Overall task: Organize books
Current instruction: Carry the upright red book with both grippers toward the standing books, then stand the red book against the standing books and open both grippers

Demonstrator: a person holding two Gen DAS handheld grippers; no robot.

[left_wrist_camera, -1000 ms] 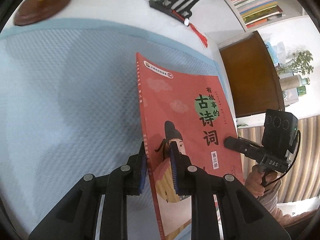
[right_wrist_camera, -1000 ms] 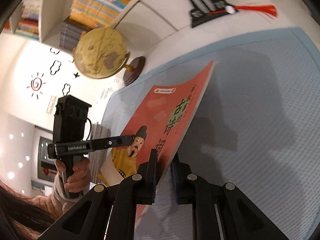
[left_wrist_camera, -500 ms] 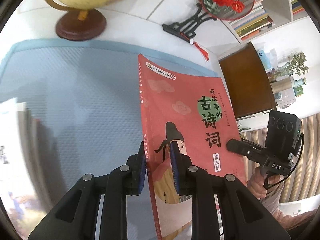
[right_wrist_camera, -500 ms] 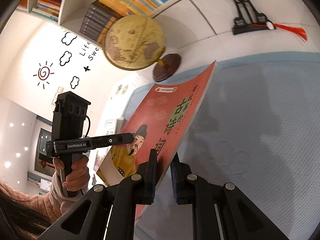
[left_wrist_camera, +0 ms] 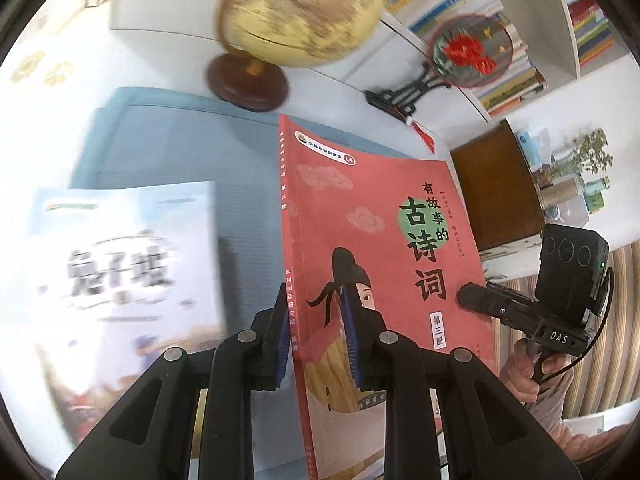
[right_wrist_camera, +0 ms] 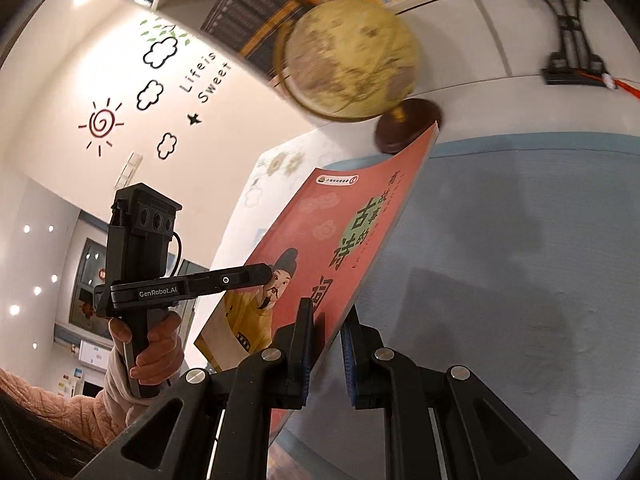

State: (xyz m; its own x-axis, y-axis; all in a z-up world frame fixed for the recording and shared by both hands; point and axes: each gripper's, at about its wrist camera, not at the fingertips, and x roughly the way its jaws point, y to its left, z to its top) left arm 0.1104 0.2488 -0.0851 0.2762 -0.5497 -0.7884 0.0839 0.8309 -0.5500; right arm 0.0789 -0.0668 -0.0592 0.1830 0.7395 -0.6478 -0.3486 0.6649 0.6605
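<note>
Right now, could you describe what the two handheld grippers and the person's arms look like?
Both are black. The left gripper has blue ribbed pads, silver pivot screws, a "GenRobot.AI" label and a thin cable. The right gripper reads "DAS". The left hand wears a pink textured sleeve.

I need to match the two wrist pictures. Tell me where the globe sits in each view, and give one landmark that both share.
Left wrist: the globe is at top centre, its brown base above the red book's top-left corner.
Right wrist: the globe is at upper centre-right, its base just behind the red book's far top corner.
Shared landmark: the black fan stand with a red tassel, right of the globe in both.
</note>
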